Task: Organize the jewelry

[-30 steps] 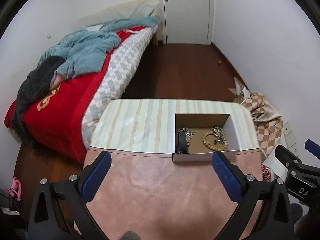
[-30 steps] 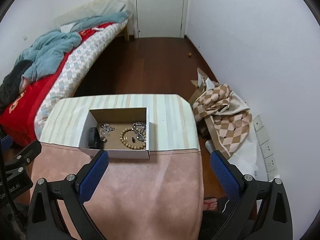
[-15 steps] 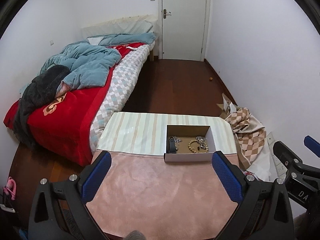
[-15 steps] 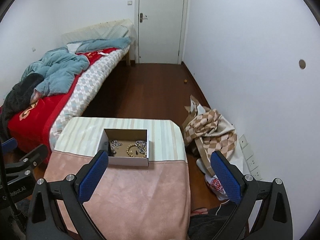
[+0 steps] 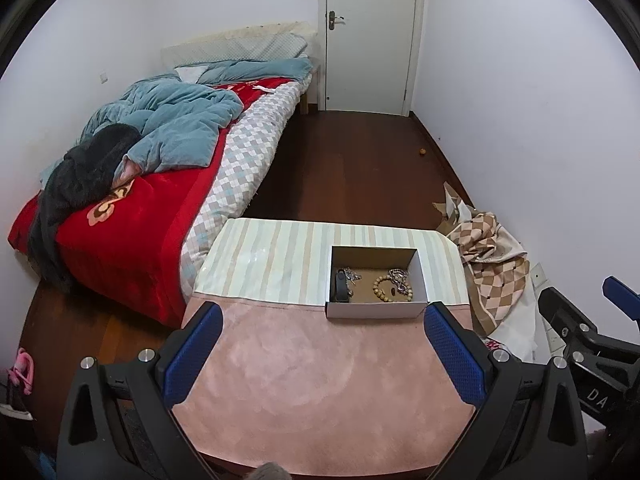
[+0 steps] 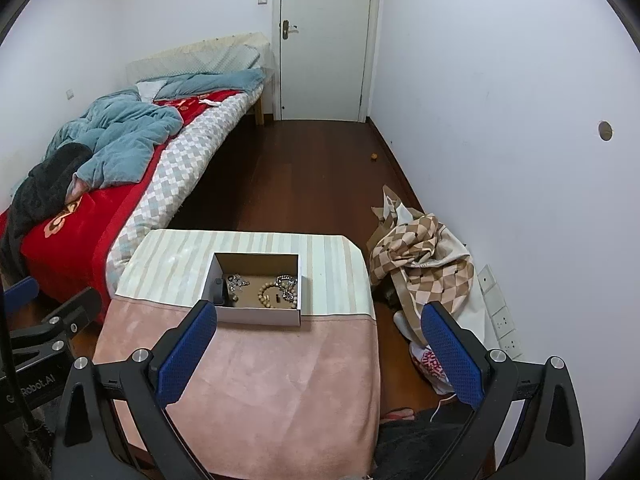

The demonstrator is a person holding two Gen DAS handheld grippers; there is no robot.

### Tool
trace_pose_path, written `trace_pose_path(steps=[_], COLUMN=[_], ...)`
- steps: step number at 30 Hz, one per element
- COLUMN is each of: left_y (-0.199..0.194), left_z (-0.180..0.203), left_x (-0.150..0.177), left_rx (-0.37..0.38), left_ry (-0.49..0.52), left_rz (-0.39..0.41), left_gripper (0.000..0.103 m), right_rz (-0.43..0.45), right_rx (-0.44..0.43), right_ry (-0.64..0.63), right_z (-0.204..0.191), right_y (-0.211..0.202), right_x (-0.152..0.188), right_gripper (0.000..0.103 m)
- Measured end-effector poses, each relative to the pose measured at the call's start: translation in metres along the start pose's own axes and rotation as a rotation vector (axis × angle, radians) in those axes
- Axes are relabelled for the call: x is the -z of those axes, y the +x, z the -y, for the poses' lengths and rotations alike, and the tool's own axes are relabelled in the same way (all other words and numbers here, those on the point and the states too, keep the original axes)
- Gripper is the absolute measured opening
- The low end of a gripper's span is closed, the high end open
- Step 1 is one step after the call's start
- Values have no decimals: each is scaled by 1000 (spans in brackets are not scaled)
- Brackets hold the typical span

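An open white cardboard box (image 5: 376,309) (image 6: 256,315) sits on the table where the striped cloth meets the pink cloth. Inside lie a wooden bead bracelet (image 5: 383,289) (image 6: 267,295), silver chains (image 5: 398,276) (image 6: 287,282) and a dark watch-like item (image 5: 340,287) (image 6: 219,290) at the box's left end. My left gripper (image 5: 322,354) is open, held high above the pink cloth, well short of the box. My right gripper (image 6: 316,356) is also open and empty, equally high and back from the box. Nothing is between either pair of blue pads.
The table carries a pink cloth (image 5: 320,380) in front and a striped cloth (image 5: 280,260) behind. A bed (image 5: 132,200) with red and blue bedding stands left. A checkered fabric heap (image 6: 424,256) lies on the floor at the right wall. A white door (image 5: 368,36) is far back.
Both grippers have risen and pulled back from the table, so the box looks smaller and farther away. Both stay open and empty; the box's contents are unchanged.
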State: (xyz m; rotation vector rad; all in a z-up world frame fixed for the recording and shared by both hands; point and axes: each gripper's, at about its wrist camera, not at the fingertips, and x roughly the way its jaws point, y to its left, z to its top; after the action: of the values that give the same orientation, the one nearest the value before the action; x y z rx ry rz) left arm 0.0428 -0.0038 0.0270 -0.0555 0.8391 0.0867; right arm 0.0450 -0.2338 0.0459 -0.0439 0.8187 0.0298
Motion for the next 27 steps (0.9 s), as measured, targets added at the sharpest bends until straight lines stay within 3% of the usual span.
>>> trace_pose_path(steps=[7, 16, 27], left_y=[9, 29, 39], left_z=[0, -2, 1], left_x=[-14, -17, -18], left_rx=[-22, -21, -17], left_ry=[-6, -14, -7], left_rz=[2, -57, -86], left_gripper=[103, 103, 103], right_rz=[-20, -44, -88], right_rx=[-4, 4, 0], right_ry=[1, -3, -1], right_z=[-3, -6, -6], right_y=[15, 35, 54], right_x=[-12, -23, -20], right_gripper=[103, 103, 103])
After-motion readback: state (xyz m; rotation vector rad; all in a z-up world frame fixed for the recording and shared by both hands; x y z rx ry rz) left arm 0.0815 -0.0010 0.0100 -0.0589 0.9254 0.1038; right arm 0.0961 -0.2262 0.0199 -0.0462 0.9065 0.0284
